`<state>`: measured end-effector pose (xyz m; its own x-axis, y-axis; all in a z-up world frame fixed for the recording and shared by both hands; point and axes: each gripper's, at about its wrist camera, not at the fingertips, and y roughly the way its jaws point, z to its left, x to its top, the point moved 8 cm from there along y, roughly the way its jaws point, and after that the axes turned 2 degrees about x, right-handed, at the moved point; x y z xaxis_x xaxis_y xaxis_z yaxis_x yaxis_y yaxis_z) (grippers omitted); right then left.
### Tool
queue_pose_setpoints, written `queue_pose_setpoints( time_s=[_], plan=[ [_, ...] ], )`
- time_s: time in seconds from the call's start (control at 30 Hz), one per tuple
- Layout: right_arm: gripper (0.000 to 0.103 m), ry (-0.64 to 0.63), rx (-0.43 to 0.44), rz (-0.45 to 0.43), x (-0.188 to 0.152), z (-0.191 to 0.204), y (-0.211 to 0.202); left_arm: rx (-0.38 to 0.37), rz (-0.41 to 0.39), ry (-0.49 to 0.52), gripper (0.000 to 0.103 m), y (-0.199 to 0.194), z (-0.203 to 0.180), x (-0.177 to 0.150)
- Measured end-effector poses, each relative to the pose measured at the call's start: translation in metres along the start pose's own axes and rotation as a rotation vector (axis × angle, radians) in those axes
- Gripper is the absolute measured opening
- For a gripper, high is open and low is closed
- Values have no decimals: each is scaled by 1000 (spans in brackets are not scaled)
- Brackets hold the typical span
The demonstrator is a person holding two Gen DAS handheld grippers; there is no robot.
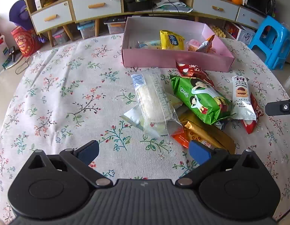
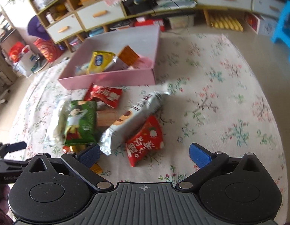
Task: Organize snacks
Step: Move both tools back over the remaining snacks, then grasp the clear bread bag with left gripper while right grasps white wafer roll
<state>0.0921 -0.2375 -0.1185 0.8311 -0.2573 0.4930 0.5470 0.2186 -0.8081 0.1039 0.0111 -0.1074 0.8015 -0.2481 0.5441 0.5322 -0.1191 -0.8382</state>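
Both grippers stand wide apart and hold nothing: your left gripper (image 1: 144, 151) hovers low over the floral tablecloth (image 1: 70, 97) just short of the snack pile, and your right gripper (image 2: 144, 152) hangs over the pile's near right edge. The pink box (image 1: 174, 59) sits at the far side of the pile, already holding a yellow packet (image 1: 171, 40) and a few other snacks, so the sorting looks partly done. For your left side, the clear-wrapped bread stick (image 1: 154, 103) is the likely next pick; it lies on top, so bring the fingers down astride its narrow width, not its length, and close gently, since the film will probably slip and the bread crush. For your right side, the red packet (image 2: 145, 140) lies nearest, partly under the white biscuit pack (image 2: 126, 120); take it by its free near end. The right view is blurred, so steady that gripper before you commit. Lift clear of the green bag (image 1: 199, 99) before crossing to the box.
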Motion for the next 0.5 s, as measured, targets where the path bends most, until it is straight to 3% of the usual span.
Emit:
queue_pose_setpoints(
  time_s=[0.2, 0.27, 0.5],
  plan=[
    [102, 65, 44, 20, 7, 4, 1, -31, 6, -39, 96, 4, 5, 5],
    [102, 86, 66, 6, 14, 8, -1, 8, 28, -70, 92, 6, 10, 8],
    [100, 165, 120, 10, 31, 15, 6, 11, 40, -115, 92, 12, 14, 15]
  ],
)
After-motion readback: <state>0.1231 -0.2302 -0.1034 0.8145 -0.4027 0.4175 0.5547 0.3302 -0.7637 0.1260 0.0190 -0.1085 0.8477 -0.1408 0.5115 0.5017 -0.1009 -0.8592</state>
